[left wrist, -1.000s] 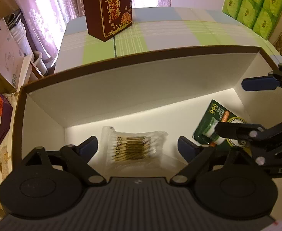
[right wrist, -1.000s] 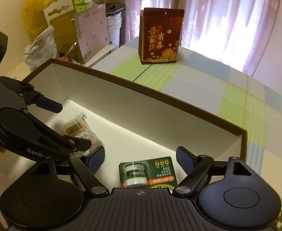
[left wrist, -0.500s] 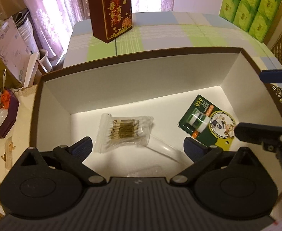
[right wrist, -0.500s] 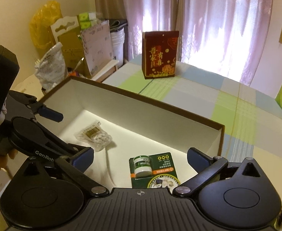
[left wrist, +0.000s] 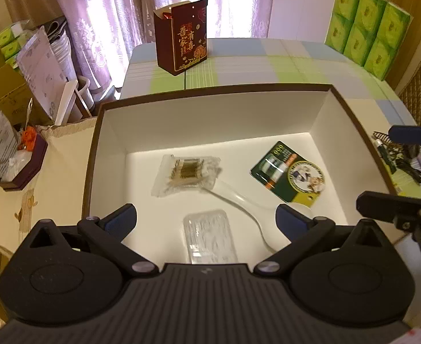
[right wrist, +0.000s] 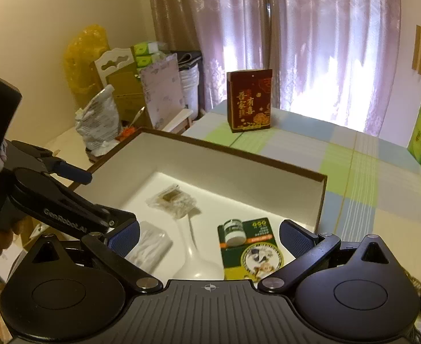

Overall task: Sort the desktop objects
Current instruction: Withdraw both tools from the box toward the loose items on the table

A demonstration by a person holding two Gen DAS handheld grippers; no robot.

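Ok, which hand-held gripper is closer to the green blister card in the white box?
Right. The right hand-held gripper hovers directly above the green blister card; the left hand-held gripper sits over the clear plastic case, off to the card's left.

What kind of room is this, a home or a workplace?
Most likely a home room: a table with a checked tablecloth, sheer curtains at a bright window, and stacked green tissue packs by the wall.

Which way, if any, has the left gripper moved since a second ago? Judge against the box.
Yes. The left gripper has risen and pulled back from the white box: its whole rim now shows, where only part did before.
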